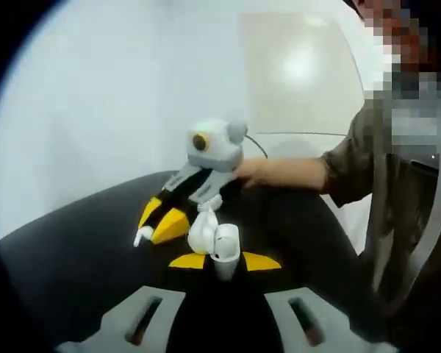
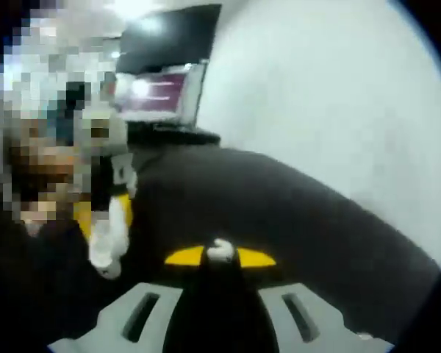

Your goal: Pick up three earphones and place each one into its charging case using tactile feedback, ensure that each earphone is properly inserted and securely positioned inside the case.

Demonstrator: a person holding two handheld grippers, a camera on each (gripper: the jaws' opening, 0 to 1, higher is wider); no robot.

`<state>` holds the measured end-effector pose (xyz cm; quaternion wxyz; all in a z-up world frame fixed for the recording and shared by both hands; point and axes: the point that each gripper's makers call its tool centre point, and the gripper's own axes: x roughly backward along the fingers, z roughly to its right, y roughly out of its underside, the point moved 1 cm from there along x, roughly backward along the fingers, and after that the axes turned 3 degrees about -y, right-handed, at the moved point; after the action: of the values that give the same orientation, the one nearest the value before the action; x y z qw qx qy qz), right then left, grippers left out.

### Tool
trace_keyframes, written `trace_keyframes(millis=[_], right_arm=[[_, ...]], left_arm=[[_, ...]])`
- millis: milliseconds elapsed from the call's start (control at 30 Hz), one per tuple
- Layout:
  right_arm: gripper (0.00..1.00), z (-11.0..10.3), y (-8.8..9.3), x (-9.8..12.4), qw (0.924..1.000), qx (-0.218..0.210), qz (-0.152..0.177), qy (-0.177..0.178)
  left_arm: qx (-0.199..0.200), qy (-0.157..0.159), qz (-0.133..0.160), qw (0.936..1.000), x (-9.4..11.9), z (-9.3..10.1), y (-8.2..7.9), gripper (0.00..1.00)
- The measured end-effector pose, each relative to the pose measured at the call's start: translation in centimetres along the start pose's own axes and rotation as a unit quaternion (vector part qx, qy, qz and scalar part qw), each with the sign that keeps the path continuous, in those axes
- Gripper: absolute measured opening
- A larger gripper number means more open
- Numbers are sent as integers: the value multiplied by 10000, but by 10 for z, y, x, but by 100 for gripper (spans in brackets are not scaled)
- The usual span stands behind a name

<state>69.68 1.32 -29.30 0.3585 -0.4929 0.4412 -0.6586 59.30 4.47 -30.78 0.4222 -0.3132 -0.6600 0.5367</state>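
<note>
My left gripper (image 1: 224, 262) pinches the white case (image 1: 219, 246) between its yellow-tipped fingers (image 1: 262, 261). The case stands with its lid swung open, and something white sits in its top; whether that is an earphone seated in a slot I cannot tell. In the right gripper view the same case (image 2: 110, 234) hangs at the left, blurred, under the other gripper's yellow tips.

My right gripper (image 2: 220, 256) is closed on a small white earphone (image 2: 220, 251), which peeks up between the yellow fingers (image 2: 256, 258). In the left gripper view that gripper (image 1: 154, 228) comes in from behind the case, my hand (image 1: 268, 171) on its grey body, and the earphone's white stem (image 1: 142, 237) sticks out past its tips, just beside the case and to its left.

Both grippers are over a dark, nearly black table (image 1: 73, 257). Behind it is a plain pale wall (image 1: 95, 88), with a lit pane (image 1: 301, 70) glaring on one side. At the far end of the table stands an open laptop (image 2: 162, 95) with a purplish screen.
</note>
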Motion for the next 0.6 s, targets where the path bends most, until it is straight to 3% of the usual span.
trace_keyframes(millis=[67, 167, 267, 400, 533, 600], right_arm=[[17, 0, -7, 17, 9983, -553, 151, -51], [17, 0, 3, 33, 9954, -953, -84, -60], [17, -4, 15, 34, 9954, -815, -474, -148], [17, -17, 15, 38, 9936, -847, -644, -380], [17, -23, 8, 37, 9953, -724, -513, -387], [17, -28, 14, 34, 9935, -806, -700, -403]], left_arm=[[-6, -6, -1, 10000, 0, 0, 0, 14], [27, -4, -4, 10000, 0, 0, 0, 14], [47, -7, -8, 10000, 0, 0, 0, 14], [35, -31, -16, 10000, 0, 0, 0, 14], [34, -50, -24, 10000, 0, -1, 1, 14], [43, -57, -30, 10000, 0, -1, 1, 14]])
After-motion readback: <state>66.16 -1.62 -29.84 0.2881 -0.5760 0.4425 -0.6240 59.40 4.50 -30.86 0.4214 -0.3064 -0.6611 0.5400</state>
